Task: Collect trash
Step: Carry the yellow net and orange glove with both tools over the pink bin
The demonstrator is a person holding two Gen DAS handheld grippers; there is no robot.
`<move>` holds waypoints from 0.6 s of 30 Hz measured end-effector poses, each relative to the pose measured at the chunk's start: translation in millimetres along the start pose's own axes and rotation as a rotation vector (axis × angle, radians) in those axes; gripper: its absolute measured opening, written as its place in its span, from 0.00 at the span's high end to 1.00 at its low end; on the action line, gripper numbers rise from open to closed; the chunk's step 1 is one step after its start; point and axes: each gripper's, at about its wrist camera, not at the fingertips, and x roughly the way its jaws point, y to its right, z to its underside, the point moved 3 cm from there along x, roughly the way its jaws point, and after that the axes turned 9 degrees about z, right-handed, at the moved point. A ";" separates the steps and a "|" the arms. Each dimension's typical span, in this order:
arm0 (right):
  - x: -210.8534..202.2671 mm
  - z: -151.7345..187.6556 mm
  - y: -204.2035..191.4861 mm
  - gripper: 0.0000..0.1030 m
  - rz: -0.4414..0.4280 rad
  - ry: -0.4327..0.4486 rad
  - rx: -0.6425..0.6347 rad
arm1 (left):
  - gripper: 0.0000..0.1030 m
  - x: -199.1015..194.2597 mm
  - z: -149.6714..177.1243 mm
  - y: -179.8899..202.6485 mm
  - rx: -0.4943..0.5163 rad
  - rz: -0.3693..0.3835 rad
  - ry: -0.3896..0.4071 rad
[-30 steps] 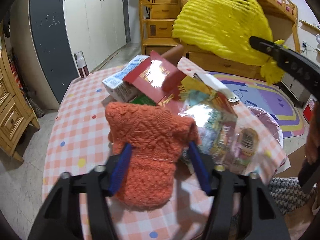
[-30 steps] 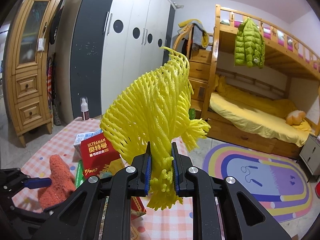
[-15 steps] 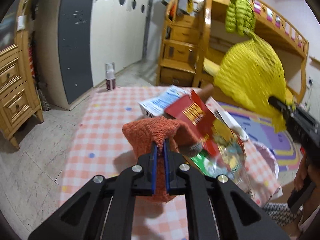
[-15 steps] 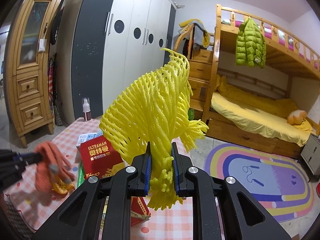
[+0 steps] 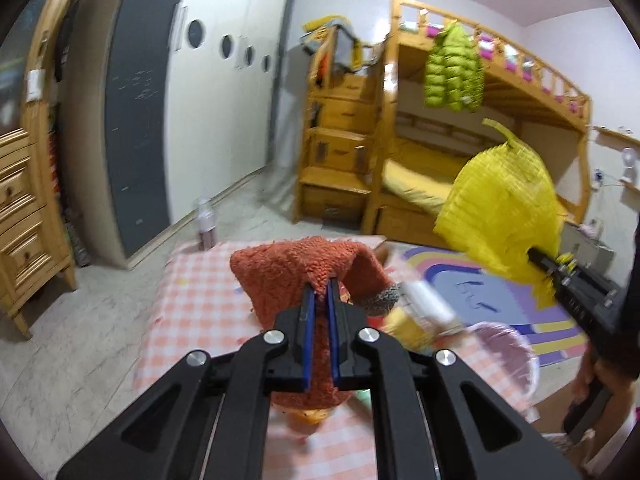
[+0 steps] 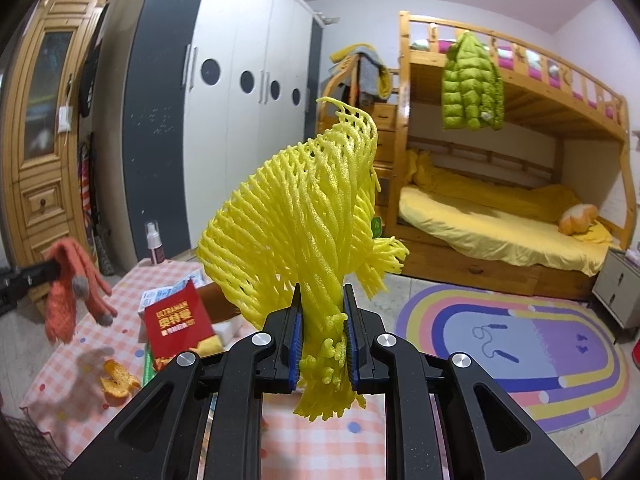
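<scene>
An orange knitted glove (image 5: pixel 304 276) is pinched tight between the two blue pads of the left gripper (image 5: pixel 319 300). The glove is held up in the air above the checked table (image 5: pixel 192 308), and its fingers hang down on both sides of the pads. Grey tips can be seen on some of the glove fingers. In the right wrist view the same glove (image 6: pixel 68 292) is seen at about 9 o'clock, dangling from the black gripper, clear of the tabletop.

A yellow foam net (image 6: pixel 304 220) is squeezed between the pads of the right gripper (image 6: pixel 322 332). The net is fanned out wide above the pads, and a short bunch of its ends sticks out below them. In the left wrist view the net (image 5: pixel 504 208) is seen at about 3 o'clock, out past the edge of the table and over a rainbow rug (image 5: pixel 472 292).

On the table, a red box (image 6: pixel 178 320) is leaned up at about 8 o'clock in the right wrist view. A blue and white carton (image 6: pixel 168 292) is seen just behind it. A piece of orange peel (image 6: pixel 118 380) lies lower down, near the table's edge. A small spray bottle (image 6: pixel 154 242) stands at the far end. The rest of the pile is blurred in the left wrist view.
</scene>
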 end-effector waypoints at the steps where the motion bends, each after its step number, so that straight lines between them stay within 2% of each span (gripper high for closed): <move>1: -4.2 0.2 9.5 0.83 0.011 0.000 0.007 | 0.96 -0.3 -5.9 9.8 0.010 0.023 0.003; 5: -17.5 5.3 45.0 0.83 0.059 -0.009 0.026 | 0.96 7.2 -21.2 57.0 0.051 0.137 0.001; 8: -24.8 15.5 75.6 0.82 0.107 -0.033 0.040 | 0.96 26.9 -19.7 98.5 0.073 0.209 -0.029; 13: -26.0 49.0 125.7 0.82 0.210 -0.103 0.039 | 0.96 77.0 2.3 166.5 0.086 0.306 -0.145; 18: -10.0 95.2 165.1 0.82 0.276 -0.220 0.055 | 0.96 122.3 32.6 220.8 0.108 0.351 -0.272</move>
